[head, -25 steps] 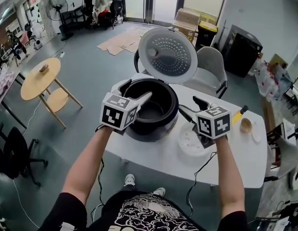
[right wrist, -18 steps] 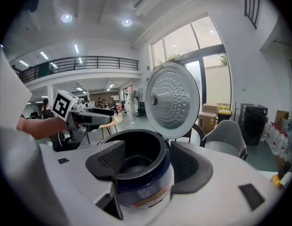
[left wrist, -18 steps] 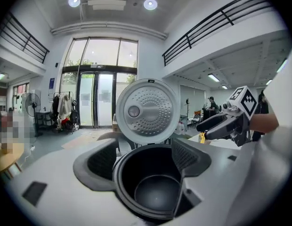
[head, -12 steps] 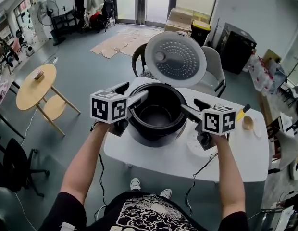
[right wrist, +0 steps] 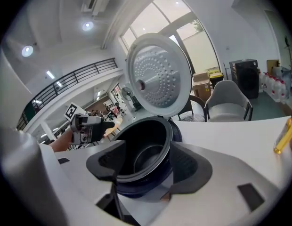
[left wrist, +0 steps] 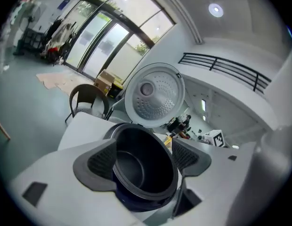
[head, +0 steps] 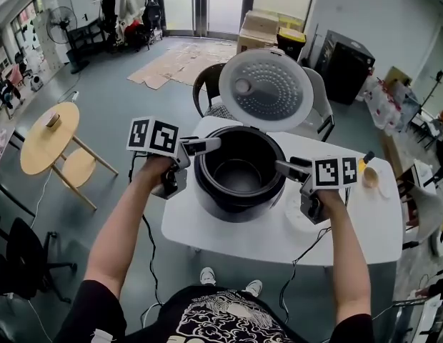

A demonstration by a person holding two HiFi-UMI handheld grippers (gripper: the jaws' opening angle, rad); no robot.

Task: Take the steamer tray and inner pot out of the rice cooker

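Your left gripper (head: 206,146) and right gripper (head: 284,167) both gape empty at opposite sides of the pot (head: 238,171), which sits in the cooker (head: 232,207). Set each pair of jaws astride the rim, bite evenly and lift straight up, clear of the raised lid (head: 266,89). Count two grippers, one pot, one cooker, one lid, and one white tray (head: 291,220), seemingly already out beside the cooker.
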